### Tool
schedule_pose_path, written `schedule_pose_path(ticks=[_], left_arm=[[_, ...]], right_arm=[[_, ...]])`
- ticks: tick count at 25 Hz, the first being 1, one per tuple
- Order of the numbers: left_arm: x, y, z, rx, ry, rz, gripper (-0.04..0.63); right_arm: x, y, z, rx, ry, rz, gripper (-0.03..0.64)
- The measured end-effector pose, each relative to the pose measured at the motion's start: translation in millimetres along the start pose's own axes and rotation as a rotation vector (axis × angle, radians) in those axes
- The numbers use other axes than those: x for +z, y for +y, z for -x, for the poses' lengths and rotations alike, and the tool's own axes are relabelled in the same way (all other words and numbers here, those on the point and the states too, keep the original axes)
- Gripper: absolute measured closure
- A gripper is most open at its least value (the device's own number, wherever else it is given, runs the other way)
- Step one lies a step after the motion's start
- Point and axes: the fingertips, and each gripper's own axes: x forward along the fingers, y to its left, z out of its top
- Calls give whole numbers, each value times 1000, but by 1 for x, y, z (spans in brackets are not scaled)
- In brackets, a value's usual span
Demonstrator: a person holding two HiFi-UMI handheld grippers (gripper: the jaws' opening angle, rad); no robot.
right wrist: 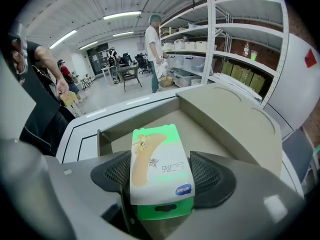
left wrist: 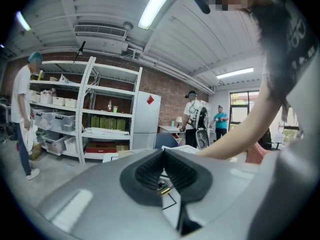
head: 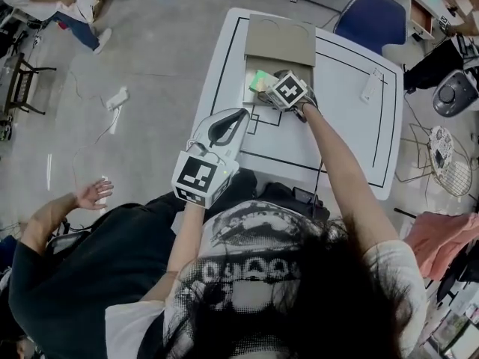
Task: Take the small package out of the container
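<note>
The small package [right wrist: 159, 165], white and green with a tan foot-shaped print, stands on end between the jaws of my right gripper [right wrist: 162, 175]. The jaws stand wide and the black pads [right wrist: 116, 171] lie close beside its two sides. It sits at the near end of the open tan container [right wrist: 210, 134], whose lid [right wrist: 235, 109] lies folded back. From above, the package [head: 261, 80] shows green just past my right gripper [head: 271, 88]. My left gripper [head: 241, 115] hovers at the table's near edge, shut and empty; in its own view the left gripper [left wrist: 163, 150] shows its tips touching.
The container [head: 281, 40] stands at the far end of a white table [head: 344, 126] marked with black lines. A small white object [head: 372, 85] lies at the table's right. A blue chair [head: 370, 17] stands behind. Another person's hand [head: 94, 193] reaches in at the left.
</note>
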Motion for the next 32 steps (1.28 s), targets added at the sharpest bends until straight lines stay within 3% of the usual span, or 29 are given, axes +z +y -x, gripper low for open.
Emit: schedule_pose_path(ticks=[10,20,27,32], left_arm=[[-4,-19,1,11,-2,-3,595],[5,-48,-1,-5,-5,-23,595],[-3,-98,-6,-20,-6,-45,595],[4,-113,-9,-18,-2,-41,595]], right_arm=[[18,10,46,-25,-153,18,249],[41,25,154,-68,-455,-65,249],[-4,51,226,-85,-609,-147,249],[-27,60,263,-93,-656,-218,249]])
